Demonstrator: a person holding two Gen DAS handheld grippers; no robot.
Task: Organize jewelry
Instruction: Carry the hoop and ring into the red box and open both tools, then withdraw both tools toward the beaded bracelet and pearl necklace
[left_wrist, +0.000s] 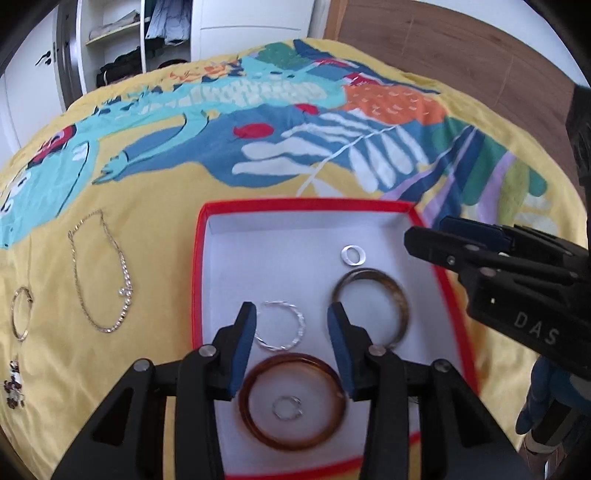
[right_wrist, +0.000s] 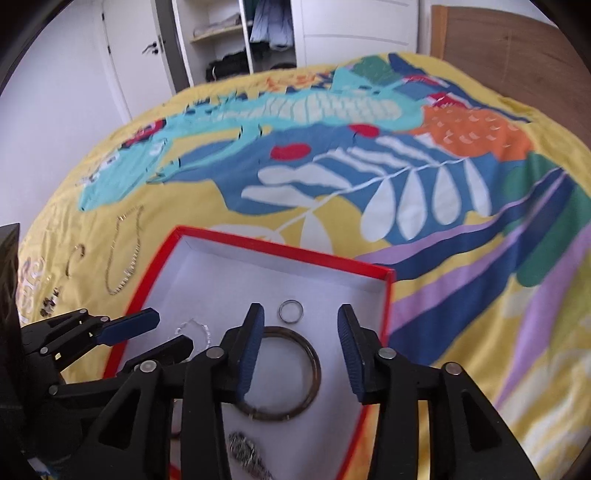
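Note:
A red-rimmed white box (left_wrist: 199, 258) lies on the bed. It holds an amber bangle (left_wrist: 255, 417) with a small silver ring (left_wrist: 288, 408) inside it, a twisted silver bracelet (left_wrist: 291, 339), a dark bangle (left_wrist: 399, 299) and a flat silver ring (left_wrist: 353, 254). My left gripper (left_wrist: 291, 325) is open and empty above the box. My right gripper (right_wrist: 301, 332) is open and empty over the dark bangle (right_wrist: 314, 373) and a ring (right_wrist: 290, 311); it also shows in the left wrist view (left_wrist: 428, 236). A dark chain piece (right_wrist: 243, 450) lies in the box.
On the yellow patterned bedspread (left_wrist: 155, 192) left of the box lie a gold chain necklace (left_wrist: 122, 291), a thin gold bangle (left_wrist: 18, 314) and a small beaded piece (left_wrist: 14, 387). A wardrobe (right_wrist: 236, 40) and a wooden headboard (right_wrist: 509, 44) stand beyond the bed.

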